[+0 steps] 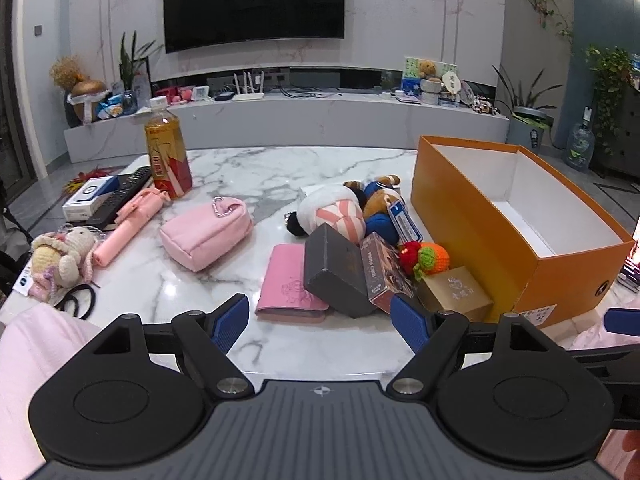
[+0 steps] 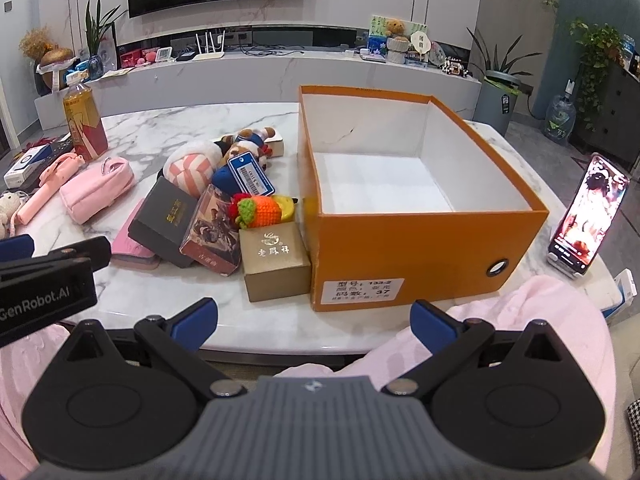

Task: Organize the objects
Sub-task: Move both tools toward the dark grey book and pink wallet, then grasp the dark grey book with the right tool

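Observation:
An empty orange box (image 2: pixel 420 240) (image 1: pixel 472 216) stands open on the marble table (image 1: pixel 248 176). Left of it lies a pile: a gold box (image 2: pixel 276 260) (image 1: pixel 456 292), a black box (image 2: pixel 170 220) (image 1: pixel 336 272), a brown picture box (image 2: pixel 214 236), a pink wallet (image 1: pixel 284 284), crochet fruit (image 2: pixel 256 208) and plush toys (image 2: pixel 192 168). My left gripper (image 1: pixel 320 320) is open and empty just short of the black box. My right gripper (image 2: pixel 314 322) is open and empty at the table's near edge, before the orange box.
A pink pouch (image 1: pixel 208 232), a pink stick (image 1: pixel 128 224), a tea bottle (image 1: pixel 166 152), a remote (image 1: pixel 120 196) and a plush bunny (image 1: pixel 60 256) lie at the left. A phone on a stand (image 2: pixel 588 216) is right of the box.

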Action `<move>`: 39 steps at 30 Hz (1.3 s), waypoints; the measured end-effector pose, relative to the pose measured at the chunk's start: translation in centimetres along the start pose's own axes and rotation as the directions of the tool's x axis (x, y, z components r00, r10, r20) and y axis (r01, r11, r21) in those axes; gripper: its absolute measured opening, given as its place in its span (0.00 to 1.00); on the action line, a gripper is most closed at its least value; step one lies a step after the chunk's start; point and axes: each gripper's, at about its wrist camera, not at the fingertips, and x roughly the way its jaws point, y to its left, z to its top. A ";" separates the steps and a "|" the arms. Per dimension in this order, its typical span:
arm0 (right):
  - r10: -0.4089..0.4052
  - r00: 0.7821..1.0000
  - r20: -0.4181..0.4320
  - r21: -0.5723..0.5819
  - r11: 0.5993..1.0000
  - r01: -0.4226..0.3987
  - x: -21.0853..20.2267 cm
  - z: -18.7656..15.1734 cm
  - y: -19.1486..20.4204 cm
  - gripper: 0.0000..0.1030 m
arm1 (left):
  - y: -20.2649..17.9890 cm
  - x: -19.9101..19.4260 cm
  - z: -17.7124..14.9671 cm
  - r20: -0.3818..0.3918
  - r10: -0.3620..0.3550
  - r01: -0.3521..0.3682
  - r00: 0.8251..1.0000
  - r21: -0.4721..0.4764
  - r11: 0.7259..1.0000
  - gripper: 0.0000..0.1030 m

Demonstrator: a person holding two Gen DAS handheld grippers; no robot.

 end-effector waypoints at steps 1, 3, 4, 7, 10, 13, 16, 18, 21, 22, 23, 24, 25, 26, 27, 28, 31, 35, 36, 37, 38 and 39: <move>0.011 1.000 -0.005 0.002 1.000 -0.011 0.2 0.1 0.0 0.99 | 0.0 0.2 0.1 -0.005 -0.007 0.007 1.000 0.005 1.000 0.89; 0.060 0.998 -0.014 -0.015 0.998 -0.060 0.5 0.4 0.2 0.96 | 0.3 0.5 0.4 -0.014 -0.017 0.017 1.000 0.011 1.000 0.85; 0.073 0.997 -0.016 -0.016 0.997 -0.074 0.7 0.5 0.4 0.90 | 0.5 0.8 0.6 -0.023 -0.026 0.027 0.999 0.012 1.000 0.81; 0.136 0.990 -0.027 -0.018 0.990 -0.137 1.3 1.2 0.9 0.72 | 1.3 1.6 1.2 -0.060 -0.063 0.064 0.996 0.008 0.998 0.71; 0.208 0.977 -0.040 -0.037 0.977 -0.209 1.9 2.0 1.8 0.61 | 2.0 2.7 2.0 -0.091 -0.107 0.108 0.990 0.006 0.994 0.62; 0.241 0.970 -0.046 -0.098 0.965 -0.244 2.9 3.0 3.3 0.53 | 2.6 4.1 2.8 -0.122 -0.144 0.143 0.982 -0.020 0.990 0.56; 0.256 0.965 -0.058 -0.149 0.953 -0.262 4.1 3.9 4.7 0.48 | 3.2 5.8 3.5 -0.157 -0.182 0.176 0.971 -0.050 0.983 0.51; 0.264 0.962 -0.066 -0.171 0.947 -0.272 5.0 4.3 5.4 0.48 | 3.7 7.0 3.9 -0.177 -0.204 0.194 0.963 -0.076 0.978 0.50; 0.270 0.959 -0.084 -0.188 0.941 -0.281 6.5 5.0 6.3 0.47 | 4.2 8.5 4.3 -0.207 -0.218 0.200 0.954 -0.103 0.974 0.47; 0.273 0.958 -0.090 -0.189 0.939 -0.286 7.0 5.3 6.6 0.47 | 4.5 9.2 4.4 -0.216 -0.225 0.204 0.950 -0.117 0.972 0.47; 0.276 0.956 -0.097 -0.192 0.937 -0.291 7.4 5.5 6.9 0.47 | 4.8 9.6 4.5 -0.222 -0.235 0.209 0.946 -0.135 0.969 0.47; 0.276 0.956 -0.103 -0.195 0.937 -0.291 8.0 5.8 7.2 0.47 | 5.0 10.0 4.7 -0.227 -0.245 0.214 0.943 -0.153 0.965 0.47; 0.274 0.956 -0.106 -0.199 0.936 -0.290 8.5 6.0 7.4 0.47 | 5.3 10.5 4.8 -0.230 -0.252 0.216 0.940 -0.168 0.962 0.47; 0.271 0.957 -0.107 -0.203 0.936 -0.288 8.9 6.2 7.6 0.47 | 5.6 11.0 4.9 -0.234 -0.260 0.221 0.937 -0.179 0.959 0.47; 0.272 0.956 -0.110 -0.205 0.935 -0.290 9.2 6.3 7.9 0.47 | 5.8 11.4 5.0 -0.239 -0.268 0.226 0.933 -0.189 0.956 0.47; 0.275 0.954 -0.115 -0.207 0.933 -0.294 9.7 6.5 8.1 0.47 | 6.1 11.8 5.1 -0.244 -0.277 0.231 0.929 -0.201 0.952 0.47; 0.281 0.951 -0.128 -0.201 0.932 -0.302 10.6 7.1 8.5 0.47 | 7.1 12.6 5.5 -0.250 -0.290 0.232 0.924 -0.239 0.943 0.48; 0.302 0.944 -0.133 -0.183 0.929 -0.323 11.2 8.0 8.9 0.47 | 8.7 13.4 6.1 -0.282 -0.251 0.188 0.926 -0.230 0.955 0.48; 0.309 0.942 -0.131 -0.181 0.927 -0.329 11.2 8.3 9.2 0.47 | 9.1 13.6 6.2 -0.292 -0.246 0.183 0.924 -0.226 0.957 0.48; 0.314 0.941 -0.127 -0.180 0.925 -0.334 11.2 8.6 9.4 0.47 | 9.4 13.8 6.3 -0.298 -0.240 0.178 0.924 -0.221 0.959 0.48; 0.318 0.940 -0.124 -0.181 0.924 -0.336 11.3 8.8 9.7 0.48 | 9.8 13.9 6.4 -0.304 -0.230 0.168 0.924 -0.217 0.962 0.48; 0.323 0.938 -0.124 -0.182 0.922 -0.342 11.4 9.1 10.0 0.48 | 10.1 14.0 6.5 -0.310 -0.222 0.160 0.924 -0.213 0.964 0.48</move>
